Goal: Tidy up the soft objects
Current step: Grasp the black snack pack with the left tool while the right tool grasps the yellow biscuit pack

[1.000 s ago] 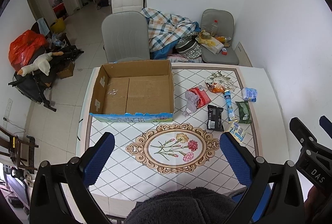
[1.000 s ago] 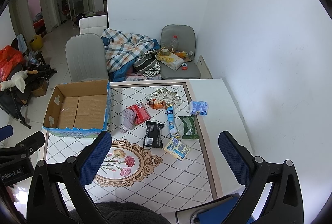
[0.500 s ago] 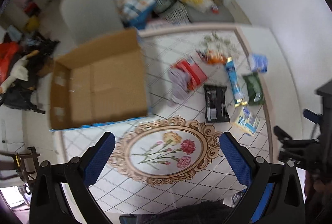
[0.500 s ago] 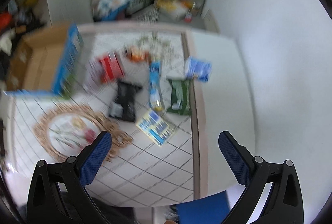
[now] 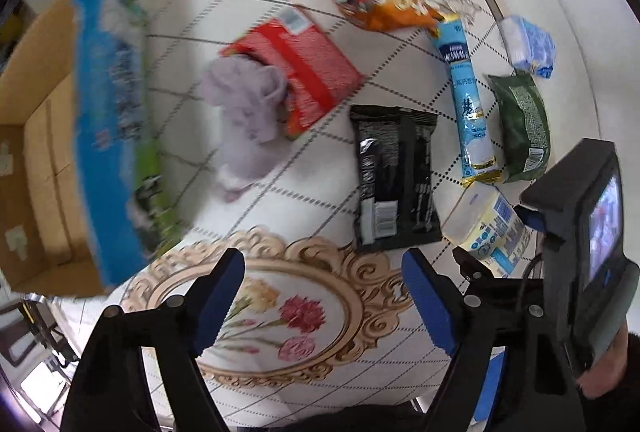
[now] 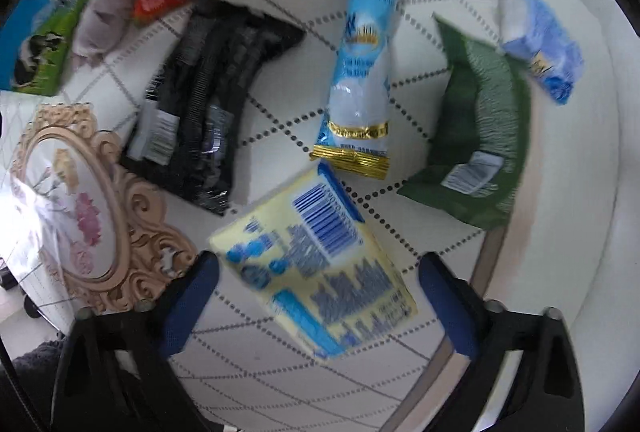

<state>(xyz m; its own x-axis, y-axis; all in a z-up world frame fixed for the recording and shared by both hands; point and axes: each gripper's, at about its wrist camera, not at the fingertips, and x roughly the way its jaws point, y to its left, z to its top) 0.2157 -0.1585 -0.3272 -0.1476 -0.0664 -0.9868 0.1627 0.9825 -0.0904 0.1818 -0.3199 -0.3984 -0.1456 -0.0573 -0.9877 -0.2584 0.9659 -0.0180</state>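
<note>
Both tools low over the desk (image 5: 560, 43), white top with a diamond-grid printed mat and an oval flower medallion (image 5: 276, 308). My left tool (image 5: 324, 296) is spread wide, nothing between its blue pads, hanging above the medallion with the flat black foil packet (image 5: 394, 175) just ahead. My right tool (image 6: 318, 308) is also wide open and empty; the pale yellow soft pack with blue print and a barcode (image 6: 316, 272) lies on the desk between its fingers, contact not clear. Ahead of that pack: long light-blue sachet with gold crimped end (image 6: 364, 59), dark green pouch (image 6: 476, 127) just right of it, small blue-and-white wrapped pack (image 6: 540, 43) beyond the pouch near the mat border. Left of the sachet sits the black packet, then a red flat packet (image 5: 300, 67) with a crumpled lilac cloth (image 5: 248, 115) lying over its left edge. Orange snack bag (image 5: 380, 7) at the far side. Open cardboard box with a blue printed side panel (image 5: 108, 135) stands at the desk's left edge. Both views motion-blurred, labels unreadable.
</note>
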